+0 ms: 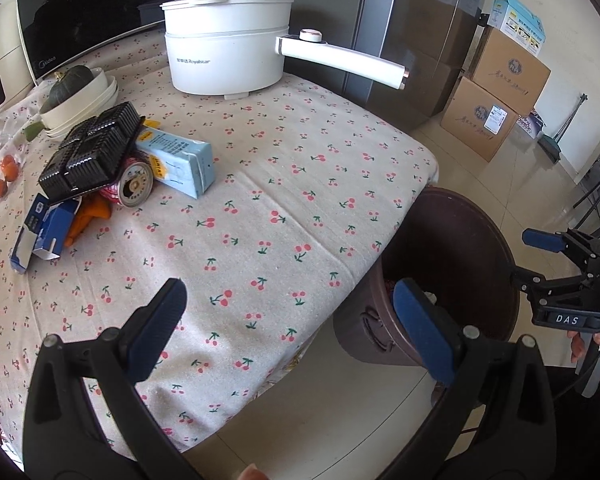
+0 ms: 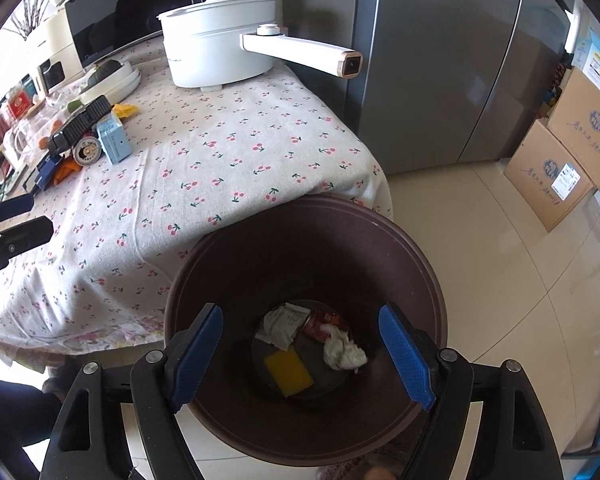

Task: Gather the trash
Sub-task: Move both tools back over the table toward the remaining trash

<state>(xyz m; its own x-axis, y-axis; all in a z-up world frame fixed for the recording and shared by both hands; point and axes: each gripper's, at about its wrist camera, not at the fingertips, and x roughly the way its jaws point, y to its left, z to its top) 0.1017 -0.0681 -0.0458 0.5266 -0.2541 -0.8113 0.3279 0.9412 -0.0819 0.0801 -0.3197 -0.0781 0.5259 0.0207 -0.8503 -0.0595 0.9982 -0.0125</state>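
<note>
right wrist view: right gripper gapes wide and empty over the brown bin at lower centre
left gripper also wide, empty; trash pile left on the tablecloth; wrappers at bin bottom

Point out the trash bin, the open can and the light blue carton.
trash bin [image 2: 380, 248], right wrist view, inner back wall
open can [image 1: 137, 186], left wrist view, opened top end
light blue carton [image 1: 180, 158], left wrist view, long side face
</note>
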